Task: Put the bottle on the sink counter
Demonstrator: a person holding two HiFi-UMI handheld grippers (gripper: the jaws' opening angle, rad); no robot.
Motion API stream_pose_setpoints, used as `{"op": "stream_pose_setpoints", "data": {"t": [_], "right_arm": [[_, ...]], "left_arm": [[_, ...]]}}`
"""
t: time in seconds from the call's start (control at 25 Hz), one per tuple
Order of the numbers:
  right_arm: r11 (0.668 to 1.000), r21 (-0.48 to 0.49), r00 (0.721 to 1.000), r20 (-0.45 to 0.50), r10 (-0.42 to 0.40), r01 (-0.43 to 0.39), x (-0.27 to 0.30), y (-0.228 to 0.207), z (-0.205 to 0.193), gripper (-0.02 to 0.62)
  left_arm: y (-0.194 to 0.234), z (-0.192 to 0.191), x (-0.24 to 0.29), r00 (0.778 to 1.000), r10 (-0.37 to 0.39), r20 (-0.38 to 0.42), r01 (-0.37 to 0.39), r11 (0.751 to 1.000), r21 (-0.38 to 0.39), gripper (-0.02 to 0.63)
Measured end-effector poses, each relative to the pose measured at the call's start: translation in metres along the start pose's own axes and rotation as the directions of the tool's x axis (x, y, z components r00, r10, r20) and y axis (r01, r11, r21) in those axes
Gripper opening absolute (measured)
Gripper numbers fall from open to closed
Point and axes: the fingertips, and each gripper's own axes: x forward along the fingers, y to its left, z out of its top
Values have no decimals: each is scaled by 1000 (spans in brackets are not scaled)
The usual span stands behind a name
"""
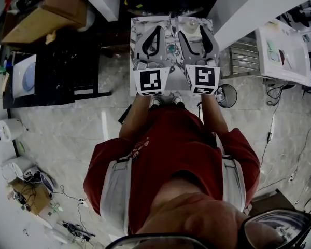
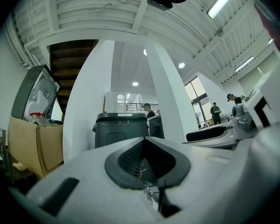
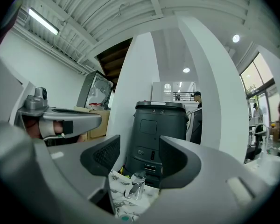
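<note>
Fingers of the left gripper [image 1: 156, 32], just left of centre at the top of the head view: pressed together, nothing between. Fingers of the right gripper [image 1: 193, 32], just right of centre: spread apart and empty, with only marbled tabletop [image 1: 140, 24] and chrome faucet [image 1: 172, 21] seen through the gap.

Bottle not made out with certainty. Perhaps the pale round thing [image 1: 193, 22] at the upper right part of the tabletop, just beyond the right fingers and beside the faucet. Probably light, stiff and smooth, so likely to slip or tip over. Better to take hold across the middle of the body, not at the top.

Around, from left: cardboard boxes [image 1: 52, 7] in the upper left corner, then a dark shelf unit [image 1: 67, 71], both well apart from the tabletop. Faucet in the middle, likely in the way. Behind the tabletop a dark bin [image 3: 161, 134]. At right, a metal rack [image 1: 243, 56].
</note>
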Motion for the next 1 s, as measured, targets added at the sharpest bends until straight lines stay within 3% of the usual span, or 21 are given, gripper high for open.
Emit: {"op": "stream_pose_setpoints", "data": {"t": [0.12,0.24,0.8,1.0], "right_arm": [[1000,-6,1000,8,-2,2,-1,-1,0,252],[1000,-11,1000,23,-3,3,-3,-1,1,227],[1000,-15,1000,27,-13,13,-5,-2,-3,123],[1000,-9,1000,24,-3,3,-3,3,-6,114]], "left_arm": [[-2,1,1,1000,3,22,-3,1000,-6,2],[-5,-4,1,1000,-4,-11,4,1000,3,2],[-8,-10,-1,1000,0,-18,-1,1000,-10,2],[-6,-7,-3,1000,7,-7,-7,1000,-11,2]]}}
